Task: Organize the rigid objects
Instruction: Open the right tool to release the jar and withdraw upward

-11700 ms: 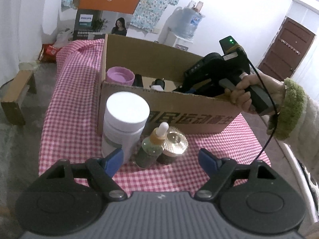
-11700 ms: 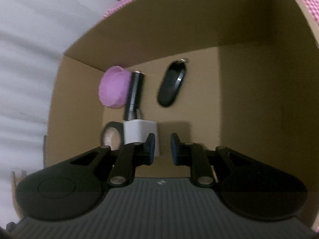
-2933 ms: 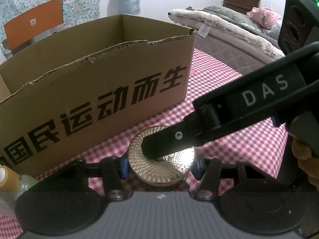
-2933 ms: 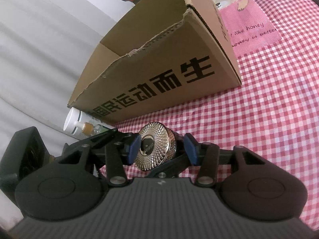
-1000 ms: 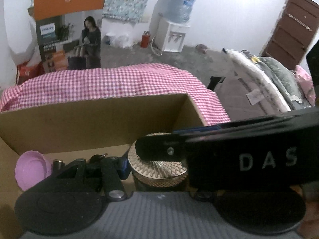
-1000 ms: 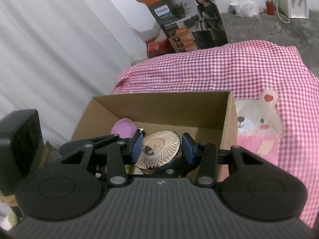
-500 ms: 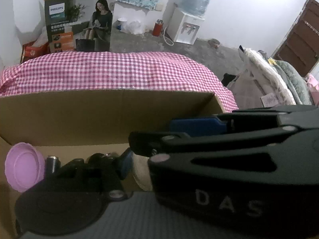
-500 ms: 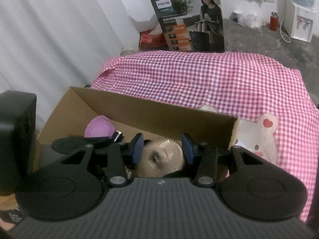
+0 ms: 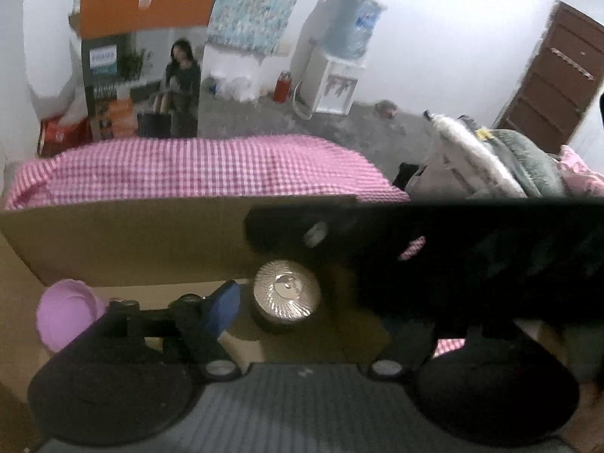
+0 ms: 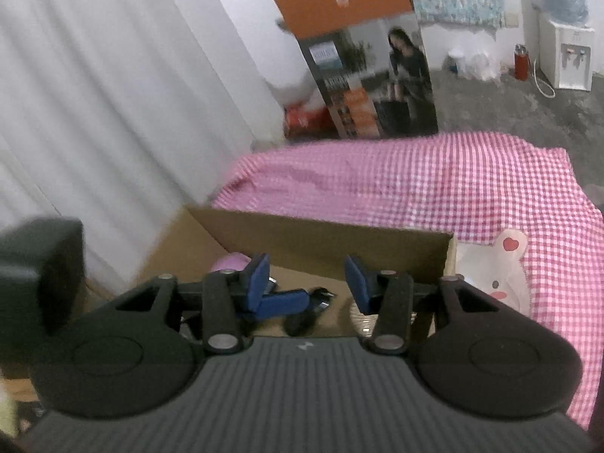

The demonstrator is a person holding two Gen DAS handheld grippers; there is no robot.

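Inside the box (image 9: 124, 234), the gold jar (image 9: 286, 290) is set down.
Both grippers, left (image 9: 302, 313) and right (image 10: 306, 278), are seen spread, empty; further items cannot be judged.

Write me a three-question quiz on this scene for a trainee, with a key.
1. True or false: the right gripper is shut on the gold-lidded jar.
2. Where is the gold-lidded jar? A, held in the right gripper. B, on the floor of the cardboard box. C, on a shelf.
3. Fill in: in the left wrist view, the round lid lying left of the jar is coloured ____.

Key: 1 false, the right gripper is open and holds nothing. 2 B. 3 purple.
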